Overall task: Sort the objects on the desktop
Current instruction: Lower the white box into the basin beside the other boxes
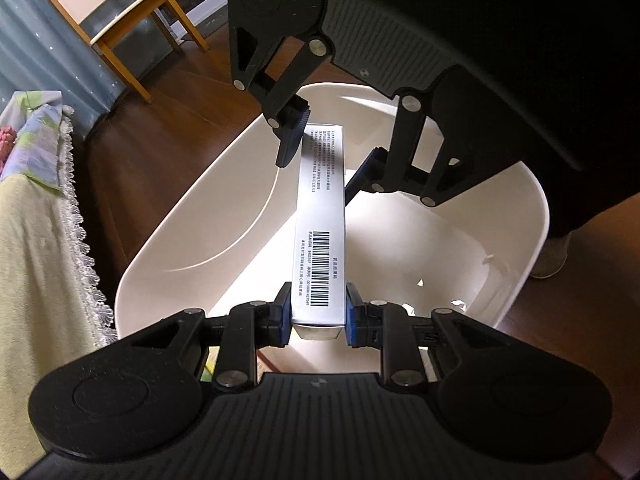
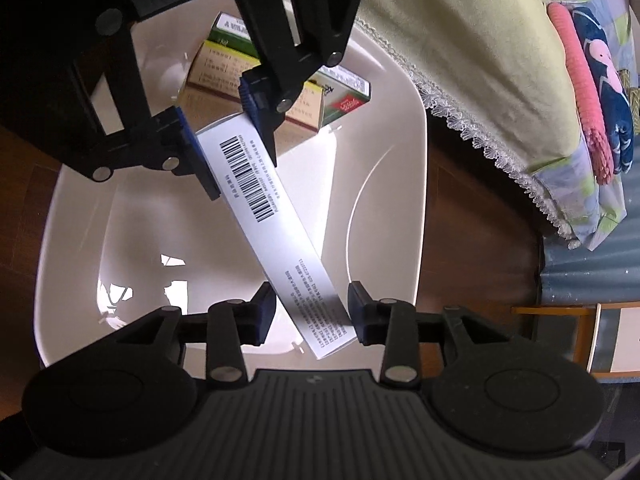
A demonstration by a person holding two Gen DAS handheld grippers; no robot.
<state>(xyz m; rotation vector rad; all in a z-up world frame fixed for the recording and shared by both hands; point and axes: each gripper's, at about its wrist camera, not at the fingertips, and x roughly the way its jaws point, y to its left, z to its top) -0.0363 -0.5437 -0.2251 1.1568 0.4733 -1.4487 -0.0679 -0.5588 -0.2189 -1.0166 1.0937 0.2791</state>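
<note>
My left gripper (image 1: 318,312) clamps the long white box (image 1: 320,240), its long axis pointing at my right gripper (image 2: 312,316), fingers spread, above white basin (image 2: 384,80), wood floor (image 1: 160,140).

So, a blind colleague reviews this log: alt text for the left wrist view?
The left hand-held gripper grips a long white barcoded box above a white tub. The right hand-held gripper stands open around the box's far end.

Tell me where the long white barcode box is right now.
The long white box hangs over the white tub, its barcode end clamped in the left gripper. Its far end lies between the open fingers of the right gripper, above the green and tan boxes.
</note>
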